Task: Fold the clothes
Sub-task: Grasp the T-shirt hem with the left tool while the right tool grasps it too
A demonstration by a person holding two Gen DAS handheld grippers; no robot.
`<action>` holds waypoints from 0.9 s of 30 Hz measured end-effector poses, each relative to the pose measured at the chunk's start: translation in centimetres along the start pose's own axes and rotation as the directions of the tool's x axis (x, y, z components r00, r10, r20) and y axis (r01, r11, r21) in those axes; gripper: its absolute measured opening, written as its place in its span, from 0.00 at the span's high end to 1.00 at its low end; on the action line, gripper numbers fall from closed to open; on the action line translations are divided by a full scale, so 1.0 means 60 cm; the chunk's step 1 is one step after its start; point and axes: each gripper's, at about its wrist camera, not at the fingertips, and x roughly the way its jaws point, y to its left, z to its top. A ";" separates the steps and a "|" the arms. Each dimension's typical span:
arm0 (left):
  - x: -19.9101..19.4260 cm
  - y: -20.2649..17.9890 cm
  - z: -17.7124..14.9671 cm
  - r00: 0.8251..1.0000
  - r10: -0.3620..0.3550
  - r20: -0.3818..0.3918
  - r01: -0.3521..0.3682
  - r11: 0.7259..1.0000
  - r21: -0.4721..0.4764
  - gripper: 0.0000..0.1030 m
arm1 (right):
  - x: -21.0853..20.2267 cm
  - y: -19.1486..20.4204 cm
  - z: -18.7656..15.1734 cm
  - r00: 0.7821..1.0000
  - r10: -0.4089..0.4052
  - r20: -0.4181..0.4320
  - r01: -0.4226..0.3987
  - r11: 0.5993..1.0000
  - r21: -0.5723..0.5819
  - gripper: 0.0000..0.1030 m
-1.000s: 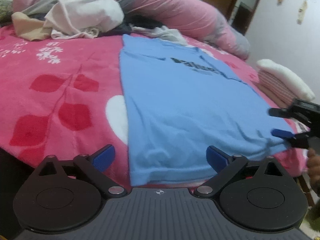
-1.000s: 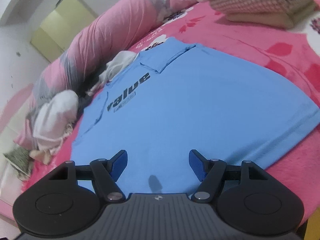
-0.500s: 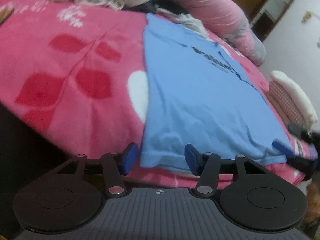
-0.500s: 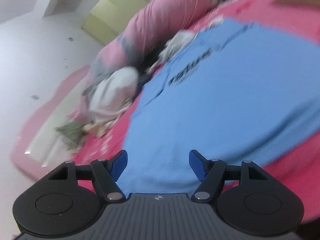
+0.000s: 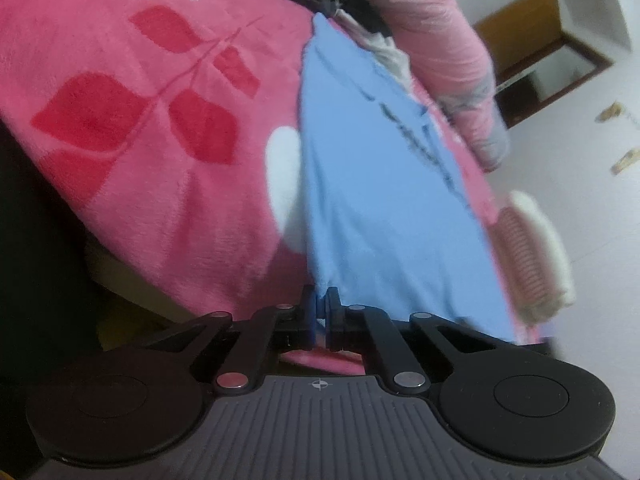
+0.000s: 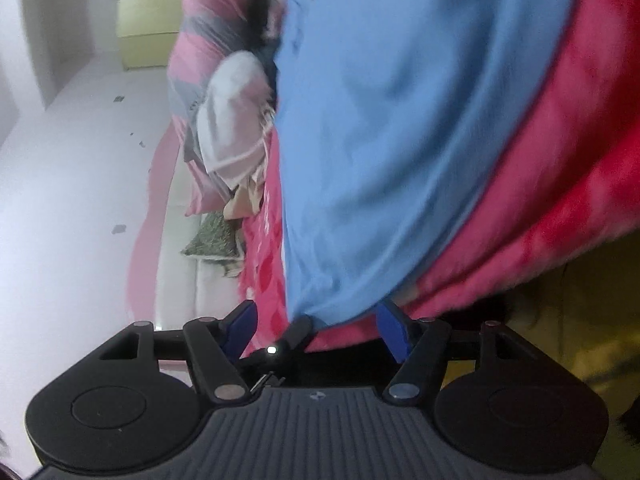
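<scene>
A light blue T-shirt (image 5: pixel 380 184) with dark lettering lies flat on a pink bed blanket (image 5: pixel 160 128). My left gripper (image 5: pixel 319 312) is shut on the shirt's near left hem corner at the bed's edge. In the right wrist view the shirt (image 6: pixel 400 120) fills the upper middle, strongly tilted. My right gripper (image 6: pixel 316 330) is open, its blue pads on either side of the hem's lower corner, where the left gripper (image 6: pixel 296 334) grips the cloth.
A pile of unfolded clothes (image 6: pixel 232 120) and a long pink bolster (image 5: pixel 432 48) lie at the bed's far end. A folded stack with a white towel (image 5: pixel 536 248) sits right of the shirt. A door frame (image 5: pixel 540 40) stands beyond.
My left gripper closed on the shirt's hem corner, having been open half a second ago. My right gripper swung down and rolled toward the same hem edge, staying open.
</scene>
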 end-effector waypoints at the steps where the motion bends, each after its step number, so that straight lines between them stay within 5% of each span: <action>1: -0.004 0.001 0.003 1.000 -0.021 0.001 0.021 1.000 -0.016 0.99 | 0.012 -0.007 -0.001 1.000 0.022 -0.019 -0.021 0.999 0.039 0.33; 7: -0.011 0.011 0.018 0.995 -0.096 0.005 0.097 0.992 -0.087 0.99 | 0.068 -0.028 -0.002 0.993 0.101 -0.053 -0.090 0.980 0.178 0.33; 11: -0.009 0.016 0.022 0.991 -0.133 0.002 0.133 0.986 -0.105 0.99 | 0.091 -0.032 0.000 0.990 0.139 -0.039 -0.127 0.965 0.230 0.43; 14: -0.007 0.021 0.024 0.988 -0.155 0.003 0.155 0.983 -0.099 0.99 | 0.100 -0.020 -0.001 0.990 0.133 -0.042 -0.122 0.972 0.200 0.70; 19: 0.003 0.047 0.026 0.975 -0.221 -0.008 0.218 0.967 -0.130 0.98 | 0.098 -0.012 0.002 0.994 0.104 -0.032 -0.098 0.982 0.160 0.95; 25: 0.022 0.092 0.032 0.956 -0.292 -0.020 0.277 0.926 -0.257 0.92 | 0.099 -0.003 0.005 0.997 0.069 -0.037 -0.064 0.991 0.121 0.97; 27: 0.027 0.102 0.034 0.956 -0.293 -0.016 0.277 0.919 -0.280 0.81 | 0.097 -0.004 0.006 0.997 0.064 -0.040 -0.059 0.991 0.123 0.97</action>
